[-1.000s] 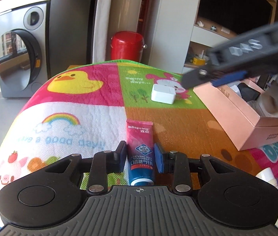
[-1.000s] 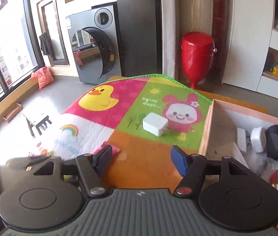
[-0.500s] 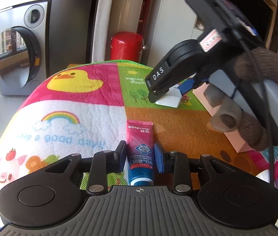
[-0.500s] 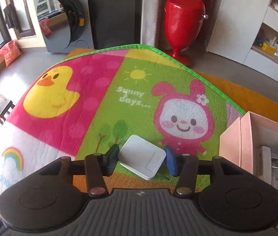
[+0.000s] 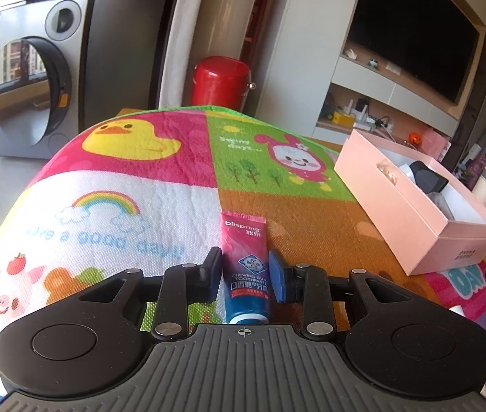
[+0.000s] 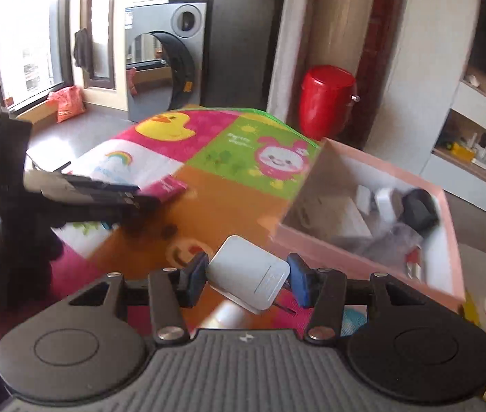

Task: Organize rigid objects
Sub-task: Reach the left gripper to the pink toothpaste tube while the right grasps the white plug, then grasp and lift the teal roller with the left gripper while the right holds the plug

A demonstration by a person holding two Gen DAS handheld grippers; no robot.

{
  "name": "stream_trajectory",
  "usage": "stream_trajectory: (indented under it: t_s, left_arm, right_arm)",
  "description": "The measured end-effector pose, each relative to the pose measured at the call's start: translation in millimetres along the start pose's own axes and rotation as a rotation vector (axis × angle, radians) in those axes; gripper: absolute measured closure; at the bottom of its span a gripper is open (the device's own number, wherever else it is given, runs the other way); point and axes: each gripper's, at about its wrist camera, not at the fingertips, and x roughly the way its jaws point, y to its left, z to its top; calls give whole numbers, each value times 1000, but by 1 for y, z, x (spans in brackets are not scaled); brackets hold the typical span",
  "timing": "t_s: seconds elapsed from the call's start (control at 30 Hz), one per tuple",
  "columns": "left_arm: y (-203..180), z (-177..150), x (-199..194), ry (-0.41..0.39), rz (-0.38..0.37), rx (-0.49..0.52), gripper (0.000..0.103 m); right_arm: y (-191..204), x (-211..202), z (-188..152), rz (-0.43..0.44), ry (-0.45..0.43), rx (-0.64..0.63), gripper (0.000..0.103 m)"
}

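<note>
Toothpaste tube (image 5: pixel 245 267) lengthwise, crimp away, cap nearest.

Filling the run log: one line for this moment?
left tool: closing around toothpaste tube | right tool: holds white charger | pink box: open

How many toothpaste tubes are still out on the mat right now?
1: the toothpaste tube lies on the mat between the closing left gripper jaws. Others may be hidden in the pink box.

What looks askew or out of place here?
Only the white charger: it sits crooked, corner-up, in the right gripper, prongs jutting sideways. The toothpaste tube lies straight between the closing left gripper jaws. Nothing spilled or damaged.
</note>
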Motion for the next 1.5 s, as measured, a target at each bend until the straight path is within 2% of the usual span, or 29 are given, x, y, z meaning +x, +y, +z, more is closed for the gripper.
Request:
stream_trajectory:
  t_s: [0.13,0.2,0.27,0.37,0.43,0.5,0.57,0.7,0.73,0.8,0.9,1.03,1.17,1.23,1.3,1.5]
  left_arm:
    - [-3,3,-20,-48,-1,-1,73]
    - [-9,6,-33,-48,-42,13,73]
    - [-18,7,-44,-17,-120,71,73]
    - [-38,1,-59,65,-320,236,73]
    - [-52,-6,-71,91,-432,348,73]
    - [-66,-13,-81,115,-494,461,73]
    - [-80,-23,-85,155,-513,584,72]
    - [-100,-44,-82,218,-437,821,72]
    - [-103,-48,-82,196,-430,867,73]
    - [-107,-50,-75,201,-411,883,73]
    - [-107,-45,-62,195,-347,839,71]
    - [-101,-28,-49,195,-305,659,62]
    - [-101,-20,-39,194,-267,531,62]
    - [-104,-21,-33,202,-198,540,70]
    - [-106,-28,-26,219,-130,575,70]
    - [-98,-32,-30,235,-156,544,72]
  right_arm:
    - [-25,-5,-47,-97,35,95,54]
    - [-34,0,-65,-112,43,148,54]
    - [-40,4,-76,-110,39,188,53]
    - [-46,10,-84,-104,16,227,52]
    - [-49,11,-91,-95,-10,269,40]
    - [-49,14,-96,-89,-34,270,34]
    - [-44,15,-100,-110,-58,253,31]
    - [-47,15,-99,-93,-57,270,27]
    - [-47,15,-98,-87,-57,269,26]
    - [-46,15,-98,-91,-56,264,26]
    - [-45,16,-98,-90,-56,264,26]
    - [-45,16,-98,-90,-55,264,25]
    - [-44,16,-98,-90,-55,264,24]
    - [-44,16,-98,-90,-56,264,24]
    - [-44,16,-98,-90,-56,264,24]
    - [-44,16,-98,-88,-56,264,23]
